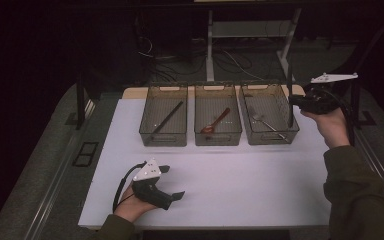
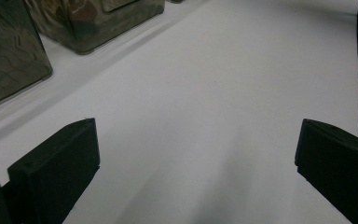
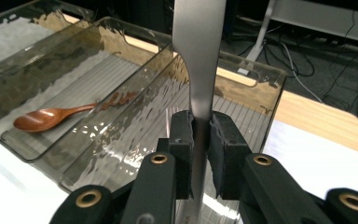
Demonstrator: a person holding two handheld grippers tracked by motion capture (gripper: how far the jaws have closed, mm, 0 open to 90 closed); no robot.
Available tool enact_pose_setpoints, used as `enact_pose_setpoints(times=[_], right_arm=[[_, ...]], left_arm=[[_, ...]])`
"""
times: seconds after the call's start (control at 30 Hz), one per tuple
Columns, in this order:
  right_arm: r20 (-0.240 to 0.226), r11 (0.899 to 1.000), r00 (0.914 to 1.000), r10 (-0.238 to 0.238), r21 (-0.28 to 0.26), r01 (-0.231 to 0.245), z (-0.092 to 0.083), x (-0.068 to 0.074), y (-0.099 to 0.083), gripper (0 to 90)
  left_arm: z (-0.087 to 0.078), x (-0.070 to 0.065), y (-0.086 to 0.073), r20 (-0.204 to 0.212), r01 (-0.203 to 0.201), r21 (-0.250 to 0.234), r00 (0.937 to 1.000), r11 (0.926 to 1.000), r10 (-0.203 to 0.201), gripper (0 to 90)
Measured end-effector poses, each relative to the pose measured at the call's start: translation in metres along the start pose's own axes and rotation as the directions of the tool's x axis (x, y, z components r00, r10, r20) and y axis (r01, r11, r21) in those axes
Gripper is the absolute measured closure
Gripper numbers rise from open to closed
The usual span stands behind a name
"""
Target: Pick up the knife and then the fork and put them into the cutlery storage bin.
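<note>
Left gripper (image 1: pixel 175 182) fingers spread wide; right gripper (image 3: pixel 200 140) fingers clamped, raised.

White table (image 1: pixel 240 175), three clear bins (image 1: pixel 218 121) in a row at its far edge

Premises: laboratory recording station. Dark surroundings, loose cables (image 1: pixel 230 60) on floor, metal stand legs (image 1: pixel 210 45), white surface (image 1: pixel 230 180) bearing sorting bins (image 1: pixel 163 121).

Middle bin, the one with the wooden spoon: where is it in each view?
High view: middle bin, centre of the back row of three.
Left gripper view: top left, probably the second bin from the left edge.
Right gripper view: left half, left of the metal utensil clamped in the right gripper.
Shared landmark: the white mat under the bins.
</note>
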State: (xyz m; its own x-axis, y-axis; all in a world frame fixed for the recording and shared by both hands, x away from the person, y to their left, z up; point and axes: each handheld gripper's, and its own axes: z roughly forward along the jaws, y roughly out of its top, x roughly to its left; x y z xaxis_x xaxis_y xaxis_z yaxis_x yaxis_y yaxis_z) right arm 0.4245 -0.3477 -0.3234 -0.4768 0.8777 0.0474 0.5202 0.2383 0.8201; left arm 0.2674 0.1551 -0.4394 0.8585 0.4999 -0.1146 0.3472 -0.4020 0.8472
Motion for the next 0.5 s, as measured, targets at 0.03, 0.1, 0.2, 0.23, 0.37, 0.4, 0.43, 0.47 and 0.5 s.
enact_pose_setpoints(times=[0.03, 0.1, 0.2, 0.23, 0.37, 0.4, 0.43, 0.47, 0.5], right_arm=[[0.005, 1.0, 1.0, -0.001, 0.008, 0.001, 0.004, -0.001, -0.001, 78.7], [0.017, 0.999, 0.9998, -0.009, 0.034, 0.009, 0.011, -0.002, -0.003, 78.7], [0.031, 0.998, 0.9993, -0.02, 0.065, 0.018, 0.02, -0.003, -0.006, 78.7], [0.035, 0.997, 0.9992, -0.022, 0.073, 0.02, 0.023, -0.004, -0.007, 78.7], [0.033, 0.992, 0.9986, -0.041, 0.117, 0.036, 0.032, -0.004, -0.011, 78.7], [0.032, 0.991, 0.9985, -0.044, 0.13, 0.039, 0.034, -0.004, -0.012, 78.7], [0.033, 0.989, 0.998, -0.053, 0.14, 0.048, 0.036, -0.004, -0.013, 78.7], [0.031, 0.987, 0.9977, -0.06, 0.151, 0.055, 0.038, -0.004, -0.014, 78.7], [0.035, 0.985, 0.9978, -0.057, 0.162, 0.051, 0.04, -0.003, -0.015, 78.7]], left_arm=[[0.0, 0.0, 0.0, 0.001, -0.001, 0.0, 1.0, 1.0, 0.001, 0.0], [0.0, 0.0, 0.0, 0.001, -0.003, 0.003, 1.0, 1.0, 0.003, 0.0], [0.0, 0.0, 0.0, 0.001, 0.0, -0.001, 1.0, 1.0, 0.0, 0.0], [0.0, 0.0, 0.0, 0.001, -0.001, 0.0, 1.0, 1.0, 0.001, 0.0], [0.0, 0.0, 0.0, 0.002, -0.003, 0.005, 1.0, 1.0, 0.003, 0.0], [0.0, 0.0, 0.0, 0.003, -0.003, 0.004, 1.0, 1.0, 0.003, 0.0], [0.0, 0.0, 0.0, 0.003, -0.002, 0.004, 1.0, 1.0, 0.002, 0.0], [0.0, 0.0, 0.0, 0.003, -0.002, 0.003, 1.0, 1.0, 0.002, 0.0], [0.0, 0.0, 0.0, 0.003, -0.001, 0.0, 1.0, 1.0, 0.001, 0.0]])
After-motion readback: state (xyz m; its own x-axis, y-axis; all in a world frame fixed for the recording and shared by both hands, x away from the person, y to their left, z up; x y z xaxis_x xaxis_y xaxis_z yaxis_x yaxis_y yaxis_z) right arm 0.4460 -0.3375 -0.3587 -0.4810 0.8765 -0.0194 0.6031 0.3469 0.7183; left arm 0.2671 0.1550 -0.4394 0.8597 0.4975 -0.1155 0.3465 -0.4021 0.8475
